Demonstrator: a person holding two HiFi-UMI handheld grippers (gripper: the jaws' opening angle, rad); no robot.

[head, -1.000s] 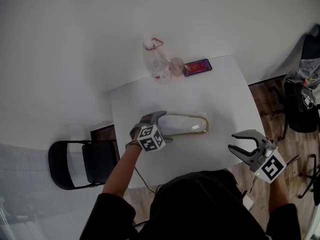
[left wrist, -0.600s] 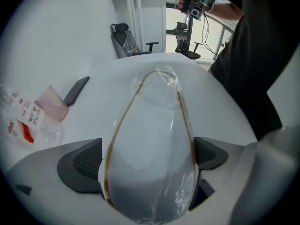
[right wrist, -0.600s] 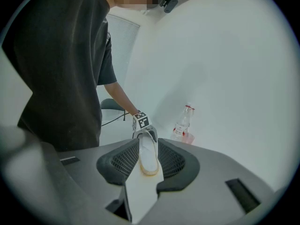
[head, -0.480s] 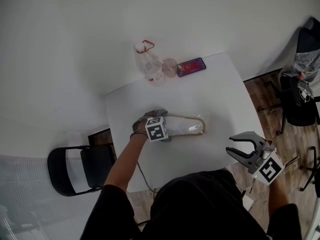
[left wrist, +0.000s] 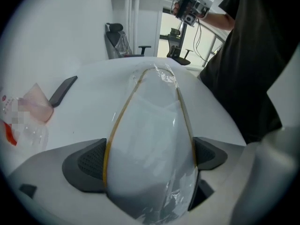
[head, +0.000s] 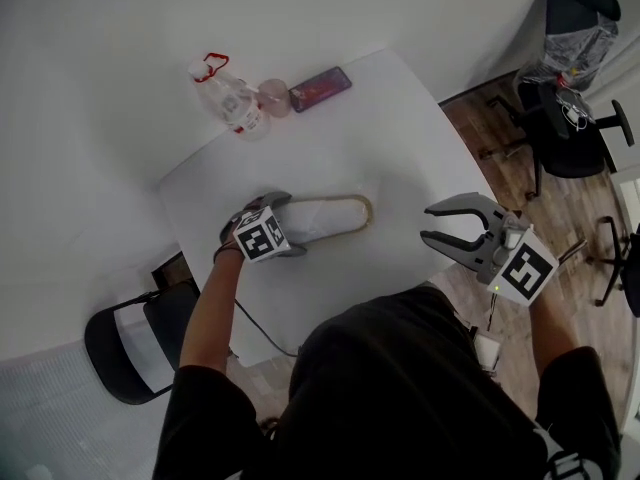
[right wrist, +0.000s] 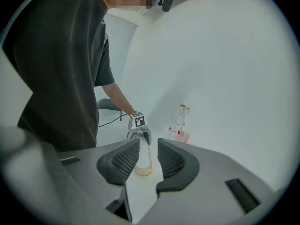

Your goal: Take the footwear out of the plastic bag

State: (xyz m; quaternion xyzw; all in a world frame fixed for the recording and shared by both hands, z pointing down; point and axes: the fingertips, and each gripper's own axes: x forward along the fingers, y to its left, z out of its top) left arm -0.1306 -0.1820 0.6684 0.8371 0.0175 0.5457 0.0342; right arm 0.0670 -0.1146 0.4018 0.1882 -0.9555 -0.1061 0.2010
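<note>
A white slipper with a tan rim (head: 325,218) lies inside a clear plastic bag (left wrist: 164,81) on the white table (head: 400,148). My left gripper (head: 283,226) points steeply down over the slipper's near-left end. Its jaws have just been opening and now stand wide, with the bagged slipper (left wrist: 150,139) between the pads (left wrist: 86,165) but not squeezed. My right gripper (head: 425,224) hovers off the table's right edge, open and empty. In the right gripper view the slipper (right wrist: 144,162) shows far off through the narrow gap between the pads (right wrist: 123,163).
At the table's far side stand a clear bottle with a red cap (head: 228,93), a pink cup (head: 272,96) and a dark phone (head: 320,83). A black folding chair (head: 130,348) stands at the left, and office chairs (head: 570,138) at the right on the wood floor.
My left gripper has come down over the slipper's end and its jaws have spread wider around it. The head view has swung. The right gripper has stayed beside the table's edge.
</note>
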